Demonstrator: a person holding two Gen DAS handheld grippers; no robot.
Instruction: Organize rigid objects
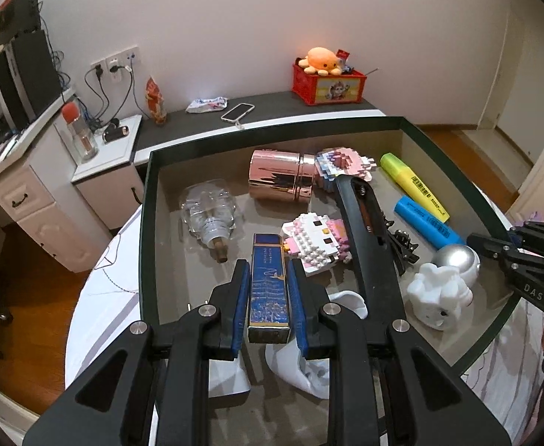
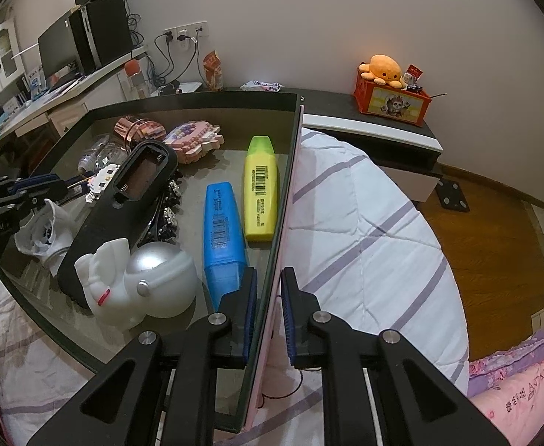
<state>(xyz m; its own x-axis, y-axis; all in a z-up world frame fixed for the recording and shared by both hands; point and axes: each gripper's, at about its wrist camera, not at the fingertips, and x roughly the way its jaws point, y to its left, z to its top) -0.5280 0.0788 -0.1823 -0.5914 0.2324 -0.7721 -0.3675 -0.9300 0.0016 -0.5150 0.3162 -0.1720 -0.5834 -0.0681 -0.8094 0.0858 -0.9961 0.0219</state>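
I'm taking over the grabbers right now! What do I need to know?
Left gripper: shut on the blue box, over the tray.
Right gripper: shut on the tray's side wall, steadying it.
In the tray: two highlighters, a remote, block toys, a pink can, a glass bottle, an astronaut.
Done: those are in.
Left: set the box down, probably in the bare spot by the bottle.

I see the box (image 2: 197, 102) on the bed (image 2: 364, 223) | two markers (image 2: 260, 189) side by side along its right wall | astronaut figure (image 2: 138, 282) left of them | bottle (image 1: 208, 212) far left
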